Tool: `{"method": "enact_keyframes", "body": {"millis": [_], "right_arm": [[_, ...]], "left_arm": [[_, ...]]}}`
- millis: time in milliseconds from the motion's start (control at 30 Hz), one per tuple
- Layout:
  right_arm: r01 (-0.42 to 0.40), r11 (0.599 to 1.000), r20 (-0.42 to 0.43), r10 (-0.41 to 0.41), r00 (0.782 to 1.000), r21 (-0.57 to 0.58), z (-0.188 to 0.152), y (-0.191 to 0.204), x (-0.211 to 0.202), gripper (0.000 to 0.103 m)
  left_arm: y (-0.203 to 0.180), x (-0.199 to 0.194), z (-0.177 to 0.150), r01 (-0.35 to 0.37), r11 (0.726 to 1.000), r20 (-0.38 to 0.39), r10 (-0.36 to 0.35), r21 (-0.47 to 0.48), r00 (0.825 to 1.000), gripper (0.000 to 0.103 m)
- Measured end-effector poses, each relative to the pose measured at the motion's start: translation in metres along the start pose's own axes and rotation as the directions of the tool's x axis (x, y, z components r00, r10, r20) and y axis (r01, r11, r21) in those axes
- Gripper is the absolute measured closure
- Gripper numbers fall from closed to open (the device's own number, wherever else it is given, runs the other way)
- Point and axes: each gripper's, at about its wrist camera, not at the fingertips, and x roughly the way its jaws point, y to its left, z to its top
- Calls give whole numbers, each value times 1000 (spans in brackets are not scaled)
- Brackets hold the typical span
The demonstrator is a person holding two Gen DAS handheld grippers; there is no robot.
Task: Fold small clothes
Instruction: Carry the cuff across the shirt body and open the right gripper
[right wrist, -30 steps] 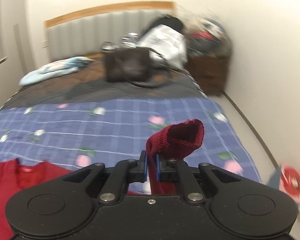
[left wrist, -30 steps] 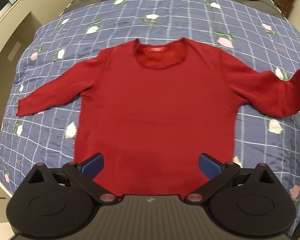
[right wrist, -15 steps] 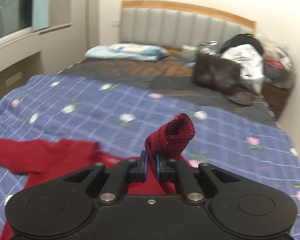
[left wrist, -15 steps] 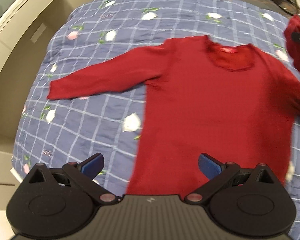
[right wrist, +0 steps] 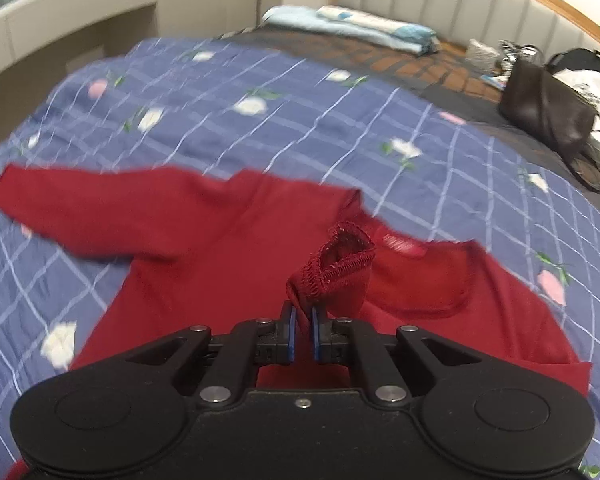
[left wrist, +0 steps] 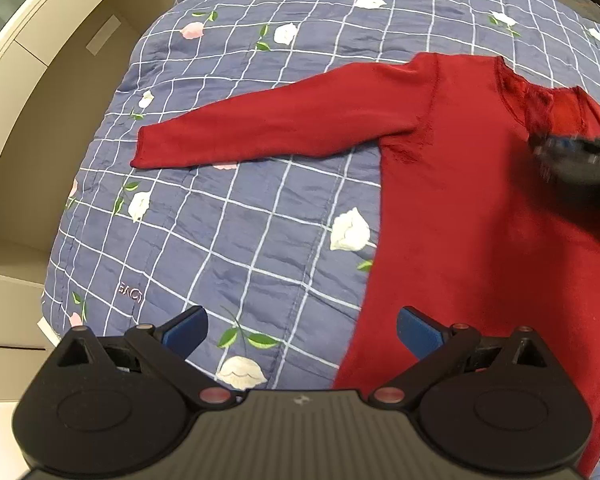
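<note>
Right gripper [right wrist: 302, 330] has carried the pinched sleeve cuff [right wrist: 338, 270] from out past the right side of the bed to above the red sweater [left wrist: 472, 216] chest, near the neckline. Left gripper [left wrist: 300, 326] shifted left, now over quilt [left wrist: 228, 216].

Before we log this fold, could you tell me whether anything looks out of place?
Nothing stands out. The red sweater lies flat on the blue quilt, one sleeve cuff pinched in the right gripper over the chest; the left gripper is open.
</note>
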Motion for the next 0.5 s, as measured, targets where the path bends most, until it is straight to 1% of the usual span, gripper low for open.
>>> {"method": "enact_keyframes", "body": {"millis": [33,100,167,200,233,300,400,433,500], "right_arm": [[-6,1000,-15,5,1000,-14,-3,4,3,93],[-24,999,-40,24,999,-23,-8,7,10,84],[-50,998,-61,49,997,-25,-14,11,12,78],[-66,998,-66,64,996,-24,-18,12,12,70],[-79,997,-70,78,995,-21,-21,12,10,64],[-99,995,-69,98,993,-7,-29,9,4,39],[-103,994,-60,106,993,45,-43,-6,-10,26],[-96,993,-61,100,993,65,-47,-13,-15,23],[-59,992,-60,66,996,115,-60,-33,-25,13]], "left_arm": [[1,1,2,1,1000,1,-1,-1,1000,0],[0,2,6,4,1000,1,-4,0,1000,0],[-3,3,10,11,1000,5,-11,4,1000,0],[-6,3,12,15,1000,6,-15,6,1000,0],[-8,4,14,19,1000,7,-19,9,1000,0],[-15,6,18,30,999,8,-30,17,1000,0],[-29,10,24,56,998,9,-56,27,998,0],[-34,12,26,68,997,9,-68,29,998,0],[-45,17,31,91,995,9,-91,31,996,0]]}}
